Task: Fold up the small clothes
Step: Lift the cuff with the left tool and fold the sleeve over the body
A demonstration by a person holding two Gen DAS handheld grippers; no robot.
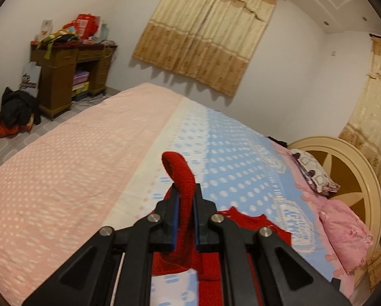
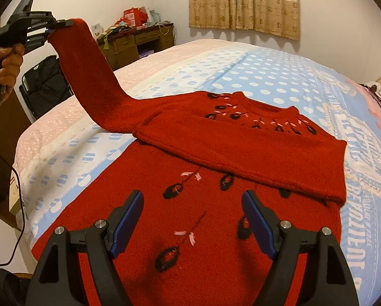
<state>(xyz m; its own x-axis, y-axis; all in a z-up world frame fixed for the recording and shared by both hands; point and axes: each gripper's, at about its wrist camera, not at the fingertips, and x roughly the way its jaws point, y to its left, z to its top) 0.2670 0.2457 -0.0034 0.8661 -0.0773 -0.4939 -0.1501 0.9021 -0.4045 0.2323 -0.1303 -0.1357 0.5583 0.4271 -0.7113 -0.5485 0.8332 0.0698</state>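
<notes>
A red knitted sweater [image 2: 190,219] with black and pink embroidery lies on the bed. One sleeve [image 2: 241,150] is folded across its chest. My left gripper [image 1: 184,199] is shut on the cuff of the other sleeve [image 1: 179,176] and holds it raised above the bed. It also shows in the right wrist view [image 2: 62,24], high at the left, with the sleeve [image 2: 88,76] stretched down to the sweater body. My right gripper [image 2: 193,204] is open and empty, just above the sweater's lower front.
The bed [image 1: 62,165] has a pink, white and blue dotted cover. Pillows [image 1: 315,173] and a cream headboard [image 1: 343,163] are at the right. A cluttered wooden desk [image 1: 70,71] stands by the far wall. A black bag [image 2: 47,81] stands at the bed's left.
</notes>
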